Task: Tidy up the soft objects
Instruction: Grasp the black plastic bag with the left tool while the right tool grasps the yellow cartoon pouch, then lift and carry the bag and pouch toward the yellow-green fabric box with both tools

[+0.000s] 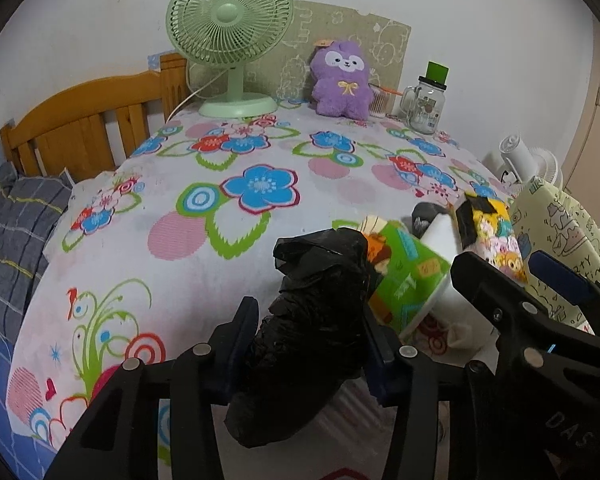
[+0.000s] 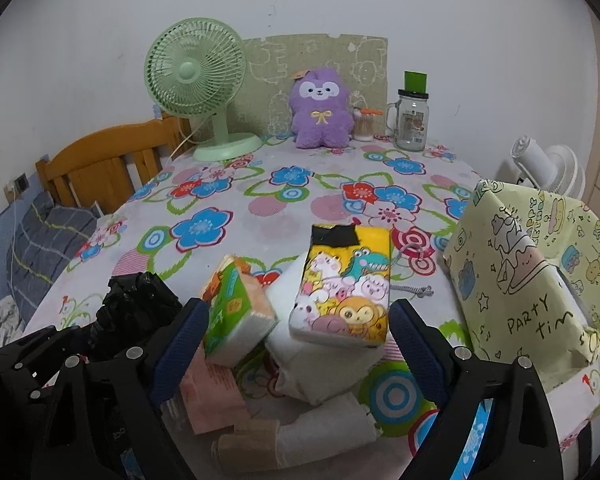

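A: Quick pass. Left gripper point(image 1: 306, 344) status?

B: Jaws clamped on a crumpled black plastic bag point(image 1: 312, 336), pads pressing both its sides. Bag sits low at the near edge of the table, left of the pile.

A: Right gripper point(image 2: 298, 344)?

B: Jaws wide, nothing pinched. The yellow cartoon tissue pack point(image 2: 346, 284) and the green tissue pack point(image 2: 236, 308) sit between and just past the fingers, no pad touching that I can see.

A: Where's the pile?

B: Near side of the floral tablecloth point(image 2: 220, 224), centre. Yellow pack is propped on a white paper-wrapped bundle point(image 2: 300, 364); green pack leans just left of it. Pink pack point(image 2: 212, 388) and a roll of white paper point(image 2: 312, 436) lie nearest, under the gripper.

A: Container?

B: Likely the pale yellow printed box point(image 2: 528, 280), near right, just beside the pile. Can't see whether anything's inside it.

A: Progress?

B: Early, I'd judge. Pile is loose and jumbled, only the bag is in a grip. Tissue packs, bundle and roll all left to sort.

A: Background?

B: Purple plush toy point(image 2: 320, 116) upright at the far edge, green fan point(image 2: 198, 80) left of it, glass jar point(image 2: 412, 124) right. Well apart from the pile. Can't tell if the plush counts.
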`<state>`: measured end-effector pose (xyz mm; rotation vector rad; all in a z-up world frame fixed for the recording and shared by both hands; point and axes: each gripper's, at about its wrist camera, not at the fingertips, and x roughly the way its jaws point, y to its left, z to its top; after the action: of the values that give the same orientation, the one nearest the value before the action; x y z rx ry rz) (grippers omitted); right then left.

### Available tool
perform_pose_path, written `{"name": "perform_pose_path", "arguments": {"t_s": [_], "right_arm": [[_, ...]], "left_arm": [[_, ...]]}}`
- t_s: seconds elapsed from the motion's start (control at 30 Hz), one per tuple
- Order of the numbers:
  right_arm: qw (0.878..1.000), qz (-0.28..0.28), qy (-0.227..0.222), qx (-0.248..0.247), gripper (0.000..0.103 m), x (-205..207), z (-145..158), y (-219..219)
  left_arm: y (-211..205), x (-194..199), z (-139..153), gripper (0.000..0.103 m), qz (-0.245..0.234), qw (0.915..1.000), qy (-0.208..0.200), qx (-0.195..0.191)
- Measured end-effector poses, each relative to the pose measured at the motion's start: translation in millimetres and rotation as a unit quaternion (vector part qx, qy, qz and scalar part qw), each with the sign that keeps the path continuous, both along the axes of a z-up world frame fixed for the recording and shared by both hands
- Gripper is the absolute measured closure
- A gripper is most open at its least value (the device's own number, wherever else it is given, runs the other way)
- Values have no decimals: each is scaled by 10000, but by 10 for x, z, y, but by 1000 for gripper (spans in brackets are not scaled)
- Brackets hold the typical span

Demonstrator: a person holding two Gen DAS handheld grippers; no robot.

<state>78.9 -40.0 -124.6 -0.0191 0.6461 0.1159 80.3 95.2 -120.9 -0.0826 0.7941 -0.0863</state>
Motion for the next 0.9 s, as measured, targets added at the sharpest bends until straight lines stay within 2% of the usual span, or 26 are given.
{"name": "perform_pose_path", "arguments": {"t_s": [0.3,0.5,0.7,0.77,0.9], "right_arm": [[9998,-144,68,144,15,171,14,-109],[9990,-296,221,235,23,324,-30,-196],[9978,-331,446,350,35,457,-107,-225],[9975,-296,533,356,45,501,-131,-213],[9975,-261,578,319,51,514,-147,-201]], "left_arm": [[-118,184,67,54,-64,9998,-88,180],[-188,300,55,54,-80,9996,-84,269],[-215,366,28,54,-56,9994,-29,350],[-222,382,12,54,-39,9993,-3,380],[-224,386,16,54,1,9993,11,377]]}}
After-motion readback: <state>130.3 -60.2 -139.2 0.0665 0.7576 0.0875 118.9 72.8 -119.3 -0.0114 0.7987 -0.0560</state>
